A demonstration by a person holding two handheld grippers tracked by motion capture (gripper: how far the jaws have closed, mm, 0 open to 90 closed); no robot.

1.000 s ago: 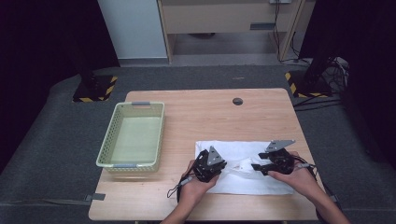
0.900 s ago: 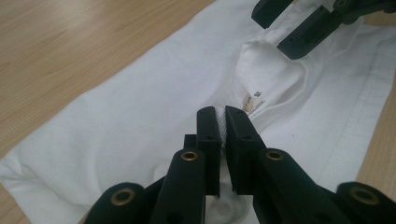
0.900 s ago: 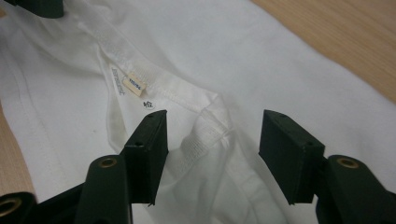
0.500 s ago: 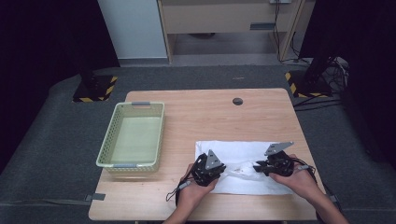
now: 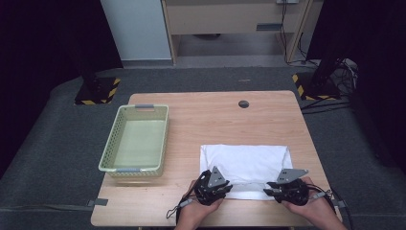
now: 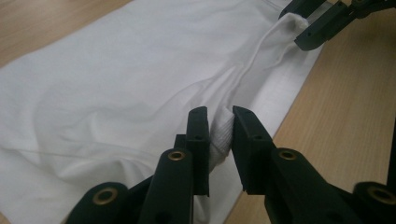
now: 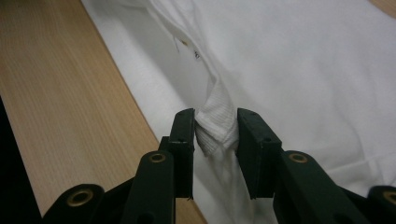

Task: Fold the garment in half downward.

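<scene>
A light wooden table [image 5: 210, 120] carried a pale green basket [image 5: 136, 167] at its left and a white cloth [image 5: 245, 163] spread flat at its near right; a round grommet [image 5: 244, 104] sat near the far edge.

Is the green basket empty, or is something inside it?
Empty: the high view shows the bare bottom of the green basket, with nothing inside.

High view looks down; tongs' cameras close, sharing white cloth [image 5: 244, 165].

Black jaws, brass-ringed pivot holes
</scene>
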